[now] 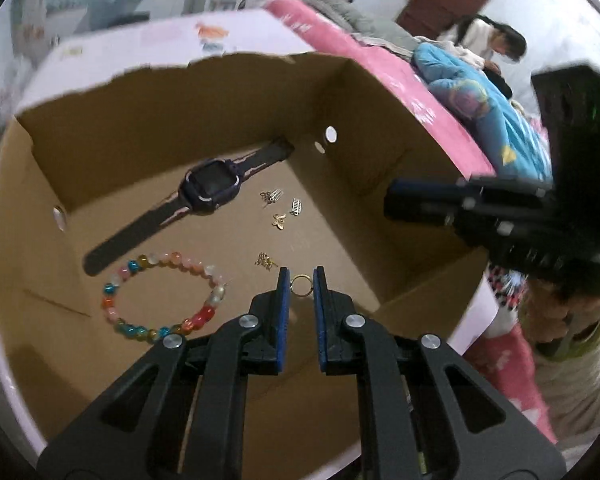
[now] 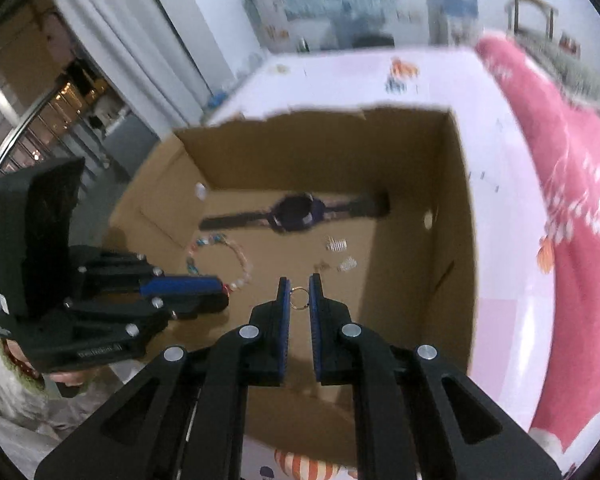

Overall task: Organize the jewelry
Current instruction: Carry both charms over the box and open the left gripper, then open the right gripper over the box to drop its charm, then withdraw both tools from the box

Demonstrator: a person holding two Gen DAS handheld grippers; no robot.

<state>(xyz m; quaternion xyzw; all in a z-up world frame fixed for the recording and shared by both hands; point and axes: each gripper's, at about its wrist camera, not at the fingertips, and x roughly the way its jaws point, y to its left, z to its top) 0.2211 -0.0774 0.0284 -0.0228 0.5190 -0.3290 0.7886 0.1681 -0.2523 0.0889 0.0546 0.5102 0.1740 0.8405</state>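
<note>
While my left gripper [image 1: 301, 280] and right gripper [image 2: 299, 289] each pinch a small gold ring [image 1: 301, 285] above the cardboard box [image 1: 400, 264], a watch [image 1: 212, 186], bead bracelet [image 1: 160, 296] and charms [image 1: 278, 220] already lie inside; both rings remain to drop.

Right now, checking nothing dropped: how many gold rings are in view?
2: one gold ring pinched in the left gripper, a second ring in the right gripper, both over the box. Others may be hidden.

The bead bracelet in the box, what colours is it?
The round glass-bead bracelet mixes pink, white, red, blue, orange and yellow beads; clearest in the left wrist view.
</note>
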